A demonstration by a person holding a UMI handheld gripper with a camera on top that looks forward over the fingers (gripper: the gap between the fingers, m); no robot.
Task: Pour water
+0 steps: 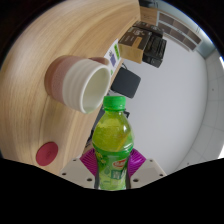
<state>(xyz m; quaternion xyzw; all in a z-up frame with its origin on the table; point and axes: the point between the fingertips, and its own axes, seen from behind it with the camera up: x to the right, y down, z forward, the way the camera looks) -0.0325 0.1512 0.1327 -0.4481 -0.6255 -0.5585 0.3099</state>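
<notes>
Bottle (113, 140) first: I see a green plastic one with a green cap and a yellow-green label, standing upright between my 2 fingers, its cap pointing away from me along the fingers' line. I judge it is kept vertical so nothing spills before it reaches the cup. The gripper (113, 170) looks closed to about the bottle's width, with a magenta pad (90, 160) showing at each side of the label and no gap I can make out, so I read it as clamped on the bottle's lower body, though I cannot say how firmly. Just ahead of the fingers and a little to their left sits a white cup (80, 82), its mouth turned toward me in this wide view; it rests on a pale wooden table (40, 45), close enough that tilting the bottle should bring its mouth over it. I cannot tell whether the cap is loosened. A small pink round thing (46, 154) lies on the wood left of the fingers. Beyond, on the grey floor, dark boxes (135, 60) stand well apart from my work.
</notes>
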